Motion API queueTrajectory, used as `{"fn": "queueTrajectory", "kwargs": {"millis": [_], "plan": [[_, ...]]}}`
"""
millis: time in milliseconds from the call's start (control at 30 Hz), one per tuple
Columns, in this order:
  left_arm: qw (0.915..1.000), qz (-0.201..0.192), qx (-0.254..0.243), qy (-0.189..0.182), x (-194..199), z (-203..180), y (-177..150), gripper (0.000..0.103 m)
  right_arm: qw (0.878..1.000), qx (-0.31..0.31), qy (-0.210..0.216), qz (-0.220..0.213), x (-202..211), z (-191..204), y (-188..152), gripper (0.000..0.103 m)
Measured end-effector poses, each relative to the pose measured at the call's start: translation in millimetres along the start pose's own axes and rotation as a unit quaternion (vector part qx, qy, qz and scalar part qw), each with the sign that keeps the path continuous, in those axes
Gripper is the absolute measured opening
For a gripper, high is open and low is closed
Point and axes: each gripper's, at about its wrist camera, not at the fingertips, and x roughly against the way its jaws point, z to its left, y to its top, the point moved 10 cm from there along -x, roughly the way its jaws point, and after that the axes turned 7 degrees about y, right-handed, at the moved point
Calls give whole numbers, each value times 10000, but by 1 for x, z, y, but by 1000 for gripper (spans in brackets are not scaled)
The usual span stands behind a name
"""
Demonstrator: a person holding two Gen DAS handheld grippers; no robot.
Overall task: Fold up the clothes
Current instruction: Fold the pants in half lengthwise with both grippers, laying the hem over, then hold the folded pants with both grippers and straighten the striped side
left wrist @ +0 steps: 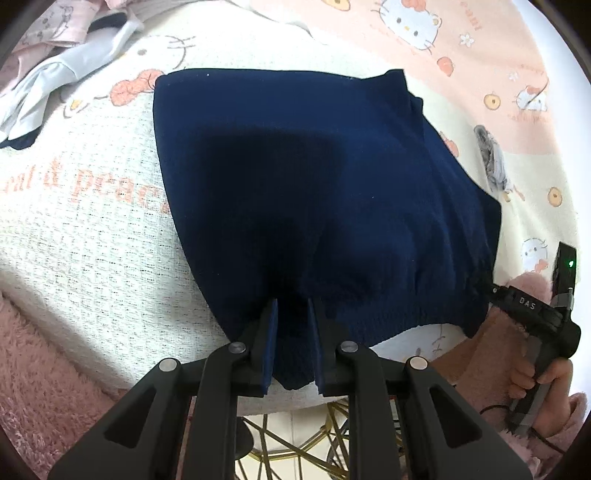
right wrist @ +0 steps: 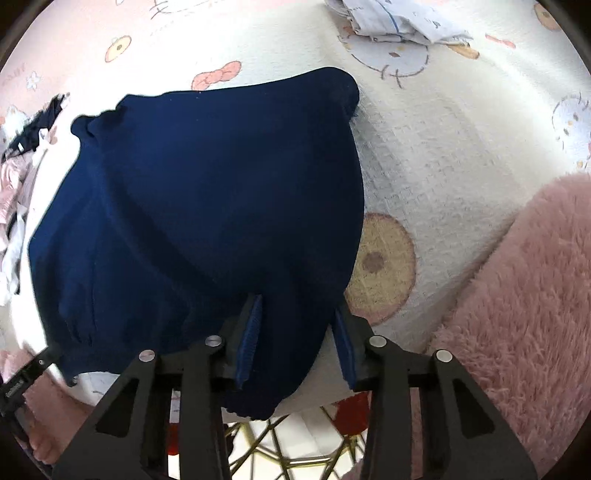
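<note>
The navy garment [left wrist: 314, 177] lies mostly flat on the cartoon-print cloth [left wrist: 92, 236] covering the table, its near hem hanging slightly over the front edge. It appears already doubled, with layered edges visible at its far right corner.

The left gripper [left wrist: 292, 336] has the near hem bunched between its fingers; the jaws stand narrowly apart with fabric filling the gap, so it is judged to be gripping the hem. The right gripper [right wrist: 299, 343] straddles the opposite near corner, but its jaws stand wider and only one pad clearly touches fabric; whether it holds cannot be told.

Judged step: lifting the near edge to fold it away. To do it well, both corners should be secured evenly, raised together, and carried level so the hem lands square on the far edge.

Other clothes [left wrist: 66, 70] lie heaped at the far left; a pale folded item [right wrist: 395, 22] sits beyond.
</note>
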Motion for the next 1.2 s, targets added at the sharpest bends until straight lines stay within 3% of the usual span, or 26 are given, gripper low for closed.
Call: {"fn": "queueTrajectory", "kwargs": {"millis": [100,167,333,433,567,667,767,867,1000,1067,1200], "plan": [[10000,10,-9,-54,0,-1,0,18,9974,-171,700,27,1,10,-1,40],[9999,26,-65,-80,0,-4,-1,19,9966,-201,804,0,1,12,1,13],[9999,60,-79,-48,0,-2,-4,19,9955,-167,932,-97,4,20,5,6],[9999,64,-28,-156,1,0,-3,19,9918,-69,1229,-334,17,38,17,5],[9998,81,-10,-204,1,2,-4,20,9827,587,1681,-509,38,91,46,5],[9996,97,36,-278,2,5,-4,20,9705,1216,2050,-351,46,144,68,5],[9988,100,194,-445,4,11,-2,20,9602,1744,2181,25,70,159,36,5],[9968,63,389,-690,7,12,2,21,9507,2042,2228,698,17,192,7,8],[9928,50,548,-1061,9,9,6,30,9452,2239,2096,1121,-14,200,-22,20],[9905,43,579,-1250,10,4,7,33,9394,2341,2260,1080,-2,202,-26,34],[9872,74,480,-1519,8,-14,10,36,9366,2297,2624,351,56,189,-11,38]]}}
